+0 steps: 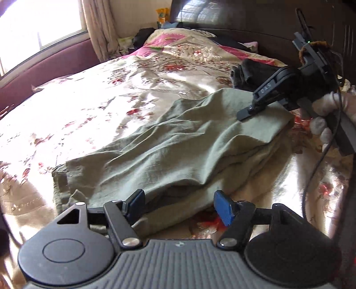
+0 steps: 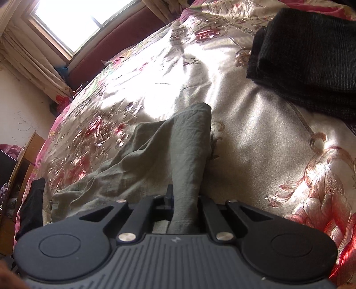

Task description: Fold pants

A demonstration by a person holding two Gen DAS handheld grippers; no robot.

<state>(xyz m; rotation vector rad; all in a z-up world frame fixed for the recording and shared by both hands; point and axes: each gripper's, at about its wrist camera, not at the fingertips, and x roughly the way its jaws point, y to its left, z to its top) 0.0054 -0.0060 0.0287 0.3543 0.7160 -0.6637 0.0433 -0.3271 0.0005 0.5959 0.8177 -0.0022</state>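
Note:
Olive-green pants (image 1: pixel 178 146) lie folded over and rumpled on a shiny floral bedspread (image 1: pixel 89 100). My left gripper (image 1: pixel 178 203) is open, its blue-padded fingers (image 1: pixel 223 207) just above the near edge of the pants, holding nothing. My right gripper (image 1: pixel 249 112) shows in the left wrist view at the far right corner of the pants, held by a gloved hand. In the right wrist view it (image 2: pixel 185 200) is shut on a bunched fold of the pants (image 2: pixel 189 160), which rises between the jaws.
A folded dark knit garment (image 2: pixel 311 62) lies on the bed beyond the pants, to the right. A dark headboard (image 1: pixel 255 20) and clutter sit at the far end. A window (image 2: pixel 84 20) with curtains lies left. A wooden cabinet (image 2: pixel 22 160) stands beside the bed.

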